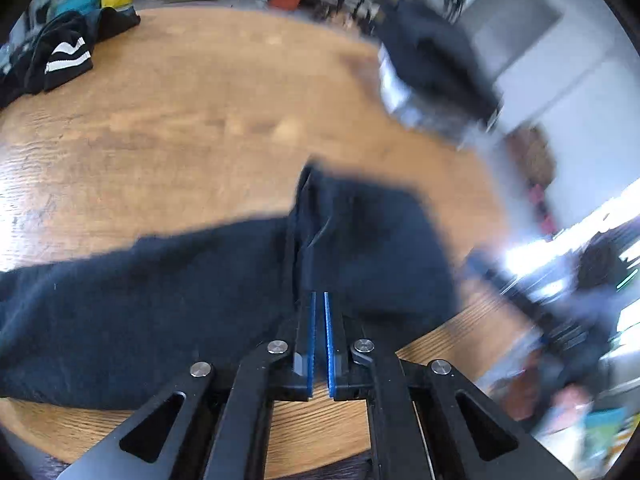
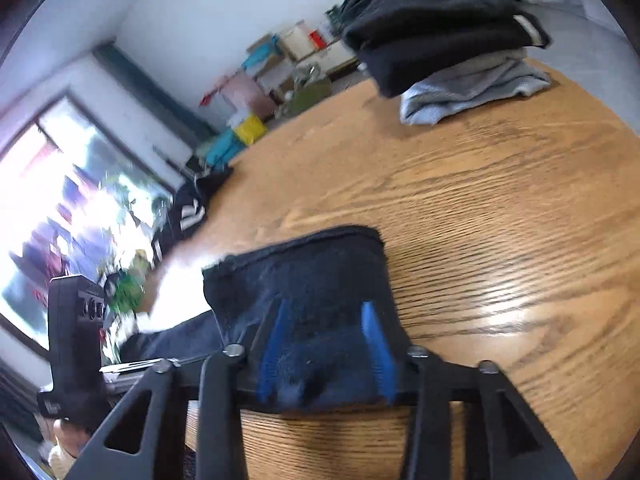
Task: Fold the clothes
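- Two grippers worked one dark navy garment [image 1: 168, 280] on the round wooden surface [image 1: 200, 120]; the garment serves as the landmark below.
- Left gripper [image 1: 319, 300]: its blue-padded jaws were pressed almost together, clenched on a raised fold of the garment's edge; the cloth rose in a ridge just beyond the pads and spread away to both sides over the near part of the surface.
- Right gripper [image 2: 326, 316]: its jaws stood released and wide apart; an end of the dark navy garment [image 2: 304, 280] with a stitched hem lay between and over the blue pads [image 2: 374, 344], draped rather than pinched; whether the pads touched the cloth I could not tell, as the view was blurred.
- Beyond the garment, at the far right of the surface in the right wrist view, sat a stack of folded clothes [image 2: 440, 36]: dark pieces on top, a grey one at the bottom.
- Far to the left of the garment, at the surface's edge, lay a heap of black clothing with white stripes [image 1: 64, 56].
- Left of the garment in the right wrist view, a black device [image 2: 74, 320] showed, with a bright window [image 2: 60, 200] behind it.
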Tool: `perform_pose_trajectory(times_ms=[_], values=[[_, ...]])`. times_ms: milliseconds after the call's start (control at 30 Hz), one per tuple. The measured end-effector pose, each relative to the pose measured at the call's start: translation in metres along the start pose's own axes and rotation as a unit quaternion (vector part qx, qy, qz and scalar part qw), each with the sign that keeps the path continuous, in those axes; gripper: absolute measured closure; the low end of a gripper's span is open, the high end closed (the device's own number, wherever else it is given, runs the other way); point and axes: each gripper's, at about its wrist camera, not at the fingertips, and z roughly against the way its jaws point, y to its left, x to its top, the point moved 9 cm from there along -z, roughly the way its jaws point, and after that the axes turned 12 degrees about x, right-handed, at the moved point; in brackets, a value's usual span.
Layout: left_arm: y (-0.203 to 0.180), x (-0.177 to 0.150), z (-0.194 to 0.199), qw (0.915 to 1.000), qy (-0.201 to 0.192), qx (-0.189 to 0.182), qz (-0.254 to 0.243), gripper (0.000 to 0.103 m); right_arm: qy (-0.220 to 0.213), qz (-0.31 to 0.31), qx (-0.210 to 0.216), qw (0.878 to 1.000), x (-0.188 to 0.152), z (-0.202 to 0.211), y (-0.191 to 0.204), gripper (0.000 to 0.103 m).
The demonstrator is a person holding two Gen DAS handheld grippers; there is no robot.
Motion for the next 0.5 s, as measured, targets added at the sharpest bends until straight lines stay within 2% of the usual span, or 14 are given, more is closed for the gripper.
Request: perform_pose_trajectory(times_ms=[33,100,167,233,300,367,500], values=[[-0.003,0.010,0.008,0.9997,-0.005,-0.017,0.016,0.096,-0.003,-0.006,-0.002,1.000,-0.001,0.002,-0.003,0.051],[-0.014,0.025,0.007,0.9984,0.008,-0.037,0.043,0.082,0.001,-0.015,0.000,1.000,-0.005,0.000,-0.006,0.048],[-0.028,0.037,-0.003,0.9959,0.037,-0.050,0.065,0.034,0.006,-0.024,0.003,1.000,-0.009,-0.002,-0.009,0.048],[-0.050,0.043,-0.022,0.9917,0.078,-0.074,0.070,0.031,0.010,-0.034,0.005,0.999,-0.013,-0.004,-0.012,0.047],[-0.069,0.041,-0.033,0.9904,0.106,-0.066,0.059,0.031,0.014,-0.043,0.008,0.999,-0.017,-0.006,-0.015,0.047],[-0.085,0.037,-0.050,0.9892,0.137,-0.029,0.041,0.031,0.018,-0.053,0.011,0.998,-0.021,-0.009,-0.019,0.047],[-0.108,0.031,-0.068,0.9827,0.160,0.085,-0.036,0.031,0.025,-0.070,0.015,0.997,-0.029,-0.013,-0.024,0.047]])
